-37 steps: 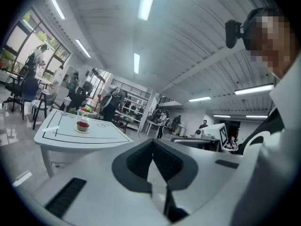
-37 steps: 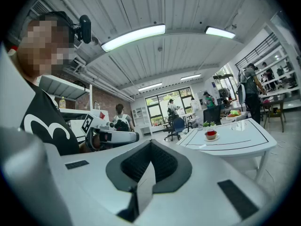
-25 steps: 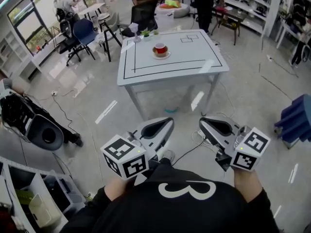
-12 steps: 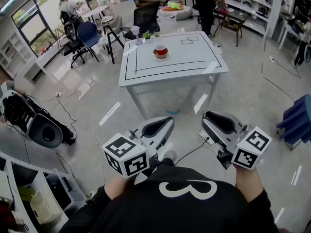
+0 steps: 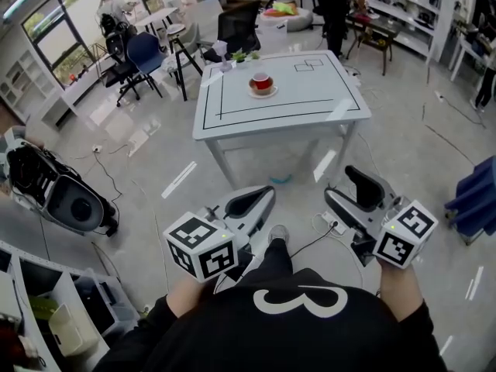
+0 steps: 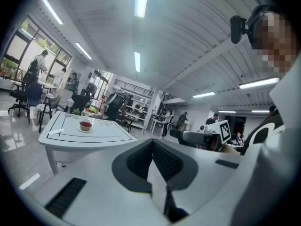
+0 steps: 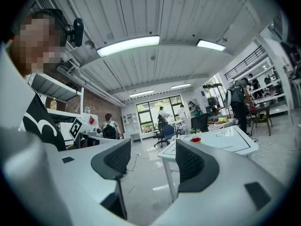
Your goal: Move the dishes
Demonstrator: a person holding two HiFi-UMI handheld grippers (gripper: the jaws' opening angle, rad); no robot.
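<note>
Head view: the right gripper (image 5: 345,188) has just been opening its jaws; they now stand wide apart with nothing between them. The left gripper (image 5: 266,192) has its jaws together and empty. Both grippers are at the person's waist, pointing toward 12 o'clock. The cup (image 5: 262,80) on its saucer (image 5: 252,91) stands on the counter (image 5: 310,99) at 12 o'clock, well apart from both. Judgement: the right gripper is readied for a pick; the approach is not yet made and no dish has moved.

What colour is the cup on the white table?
The cup is red; the head view shows it best.
</note>
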